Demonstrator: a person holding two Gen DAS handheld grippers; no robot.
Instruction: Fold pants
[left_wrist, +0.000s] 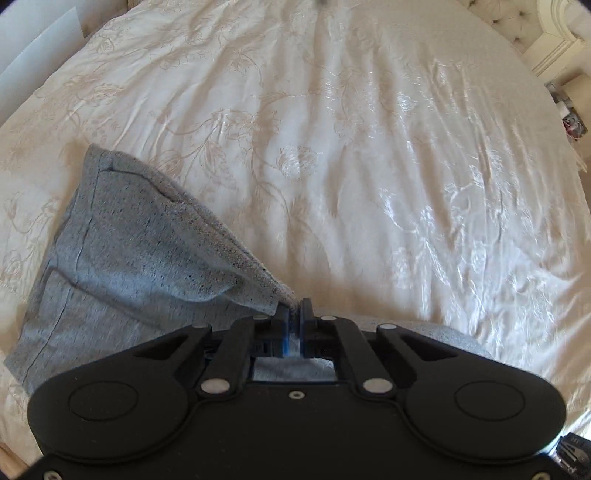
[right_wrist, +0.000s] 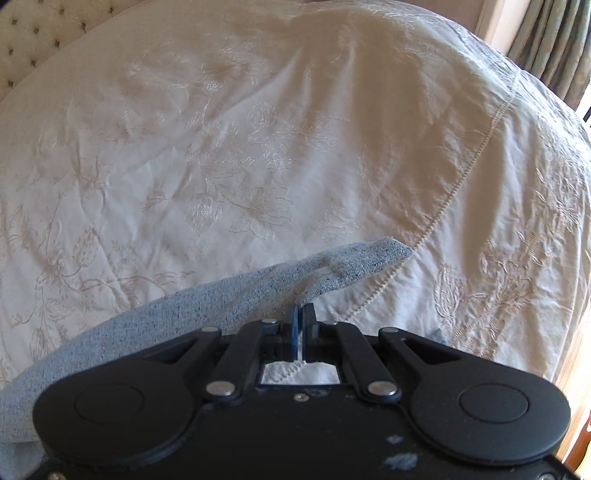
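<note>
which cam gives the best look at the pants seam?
Left wrist. The grey pants spread wide there, seam lines visible, edge pinched in the left gripper. Right wrist shows only a narrow band of cloth running to the right gripper.

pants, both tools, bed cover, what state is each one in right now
left tool: shut, pinching an edge of the pants
right tool: shut, pinching another edge of the pants
grey pants: held by both tools, partly lifted, the rest draped on the bed
bedspread: spread over the bed, wrinkled
curtains: hanging beside the bed
</note>
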